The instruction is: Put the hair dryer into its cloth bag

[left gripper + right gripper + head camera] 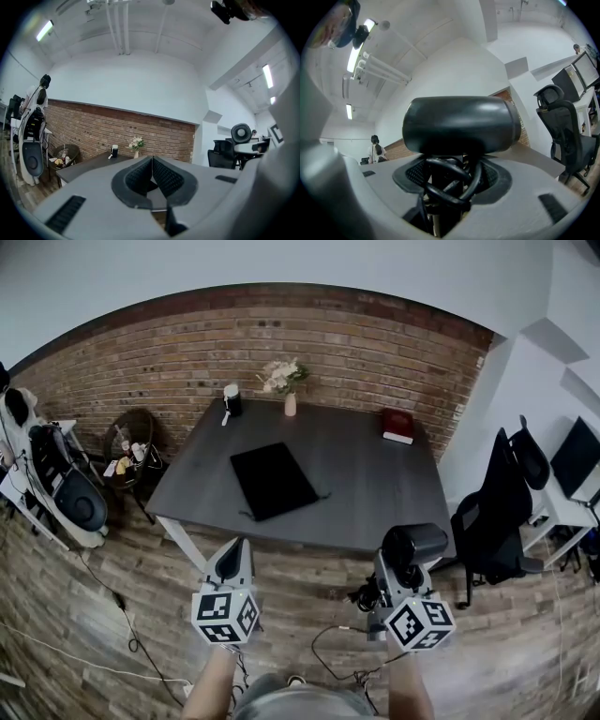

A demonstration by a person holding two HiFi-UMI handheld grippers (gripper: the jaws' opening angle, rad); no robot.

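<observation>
Readable text, brands, numbers, signs: none. Dark red hardcover book (397, 425): any cover lettering is too small to make out.

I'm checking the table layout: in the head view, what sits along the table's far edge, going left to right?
dark jar with a white lid → vase of flowers → red book

A red book (397, 425) and a flower vase (290, 405) stand apart on the dark table (375, 493).
</observation>
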